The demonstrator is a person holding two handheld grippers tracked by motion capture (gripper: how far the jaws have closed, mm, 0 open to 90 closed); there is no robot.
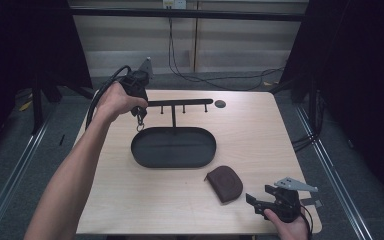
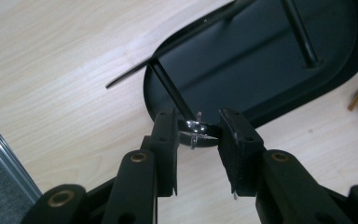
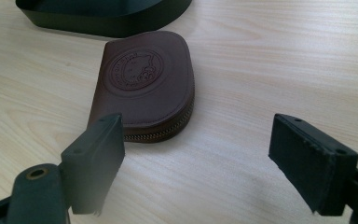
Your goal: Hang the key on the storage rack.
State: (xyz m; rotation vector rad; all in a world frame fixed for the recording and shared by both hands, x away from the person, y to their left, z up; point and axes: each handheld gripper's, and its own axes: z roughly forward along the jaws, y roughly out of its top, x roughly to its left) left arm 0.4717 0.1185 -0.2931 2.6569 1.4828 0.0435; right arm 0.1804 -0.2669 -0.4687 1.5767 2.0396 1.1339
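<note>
One black oval tray (image 1: 150,155) (with one hook rack (image 1: 180,103)), one brown zip pouch (image 1: 224,183), one metal key ring (image 2: 196,133), two grippers

A light wood-grain bench (image 1: 260,135) with rounded corners carries everything. Near its middle stands a black oval tray (image 1: 174,147) — the base of a stand whose thin post rises from the tray's far side to a horizontal bar with short pegs. Between the tray and the near right corner lies a brown zipped pouch (image 1: 224,183), flat, with an embossed round emblem on its face, close to the tray but apart from it. A small dark round disc (image 1: 220,104) lies near the far edge — just past the bar's right end.
</note>
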